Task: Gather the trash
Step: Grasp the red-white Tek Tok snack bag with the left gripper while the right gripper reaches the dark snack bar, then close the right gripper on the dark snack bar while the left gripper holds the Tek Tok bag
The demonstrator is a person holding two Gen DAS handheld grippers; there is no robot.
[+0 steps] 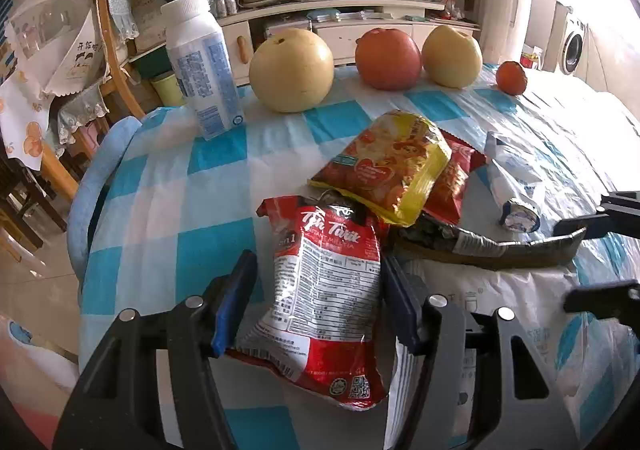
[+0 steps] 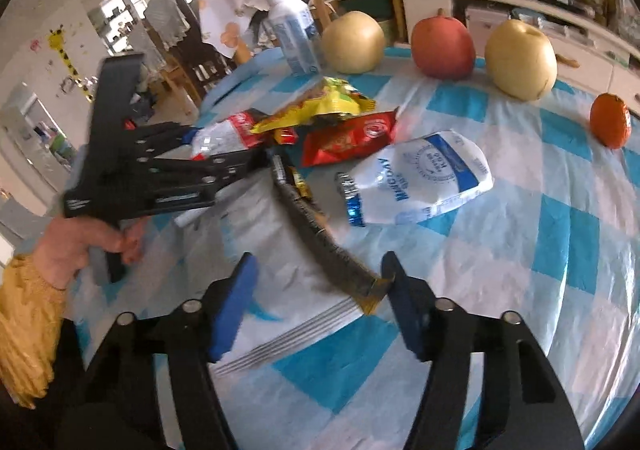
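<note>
Five wrappers are lying uncollected mid-table, so the collecting is judged barely begun. From left: the left gripper [image 1: 318, 292] is standing wide around, not yet pinching, the red-and-silver sachet [image 1: 326, 286] reading "Teh Tarik"; the yellow packet [image 1: 394, 166], red wrapper [image 2: 352, 136] and dark strip wrapper [image 2: 320, 240] are following; the right gripper [image 2: 318, 304] is gaping empty; the white pouch [image 2: 424, 176] is showing "MAGICDAY".
</note>
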